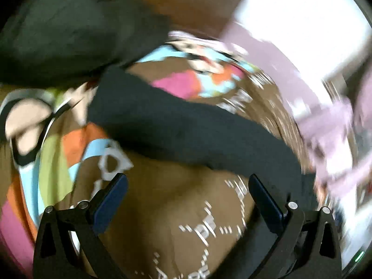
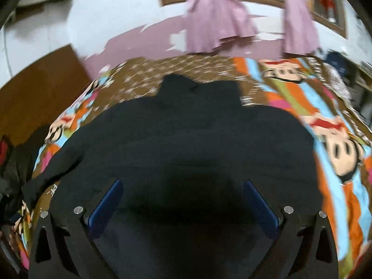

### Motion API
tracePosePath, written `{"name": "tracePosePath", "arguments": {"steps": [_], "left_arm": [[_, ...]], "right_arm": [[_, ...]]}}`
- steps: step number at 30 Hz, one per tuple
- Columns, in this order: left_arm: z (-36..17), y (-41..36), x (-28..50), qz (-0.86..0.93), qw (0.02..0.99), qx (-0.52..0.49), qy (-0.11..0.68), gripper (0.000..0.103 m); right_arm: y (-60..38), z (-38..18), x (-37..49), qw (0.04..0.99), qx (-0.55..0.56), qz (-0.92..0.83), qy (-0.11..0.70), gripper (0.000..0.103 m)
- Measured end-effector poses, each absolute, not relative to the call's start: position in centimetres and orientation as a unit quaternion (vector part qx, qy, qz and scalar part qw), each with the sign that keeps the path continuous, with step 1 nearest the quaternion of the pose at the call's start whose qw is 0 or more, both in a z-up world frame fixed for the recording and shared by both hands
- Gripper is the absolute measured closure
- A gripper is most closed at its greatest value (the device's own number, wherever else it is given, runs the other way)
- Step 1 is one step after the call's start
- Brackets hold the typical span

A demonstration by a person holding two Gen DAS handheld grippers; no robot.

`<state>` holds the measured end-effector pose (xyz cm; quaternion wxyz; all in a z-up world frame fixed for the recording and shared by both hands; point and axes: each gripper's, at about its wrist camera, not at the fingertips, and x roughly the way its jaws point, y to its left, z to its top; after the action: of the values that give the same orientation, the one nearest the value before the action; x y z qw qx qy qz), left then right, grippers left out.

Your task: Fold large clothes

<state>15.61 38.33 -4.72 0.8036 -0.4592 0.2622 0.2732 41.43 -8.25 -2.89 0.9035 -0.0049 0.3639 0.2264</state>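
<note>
A cartoon-print bedspread (image 2: 334, 121) covers the bed beneath white walls and pink curtains (image 2: 216, 23). The black garment (image 2: 186, 144) lies spread across it, one sleeve (image 1: 186, 125) stretched out. The left gripper (image 1: 188, 200) and right gripper (image 2: 183, 200) gape wide, empty.

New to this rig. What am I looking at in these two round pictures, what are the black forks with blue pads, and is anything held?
No robot arm here: a person holds a two-finger gripper in each hand, and each carries a fisheye camera looking along its fingers.

One picture is from the left gripper, the other from the right gripper. On both, the jaws stand wide apart with nothing between them, so nothing is held.

Below lies a black garment spread on a cartoon-print bedcover. The left view sees a long black part of it, probably a sleeve, crossing the cover. Pink curtains hang behind. Both pictures are motion-blurred.
</note>
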Motion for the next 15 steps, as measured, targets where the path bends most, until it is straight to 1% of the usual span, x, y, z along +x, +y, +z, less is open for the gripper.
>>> {"name": "tracePosePath", "arguments": {"steps": [4,9,15], "left_arm": [[-7.0,42.4,13.8,0.271,0.757,-0.553,0.218,0.002],[-10.4,45.4,12.1,0.229,0.693,-0.669,0.141,0.002],[-11.9,48.6,11.4,0.249,0.669,-0.690,0.117,0.003]], "right_arm": [[-4.3,-4.5,41.8,0.903,-0.020,0.229,0.363,0.000],[-1.8,-7.3,42.9,0.893,0.005,0.230,0.387,0.000],[1.3,-8.1,43.8,0.903,-0.028,0.214,0.371,0.000]]}}
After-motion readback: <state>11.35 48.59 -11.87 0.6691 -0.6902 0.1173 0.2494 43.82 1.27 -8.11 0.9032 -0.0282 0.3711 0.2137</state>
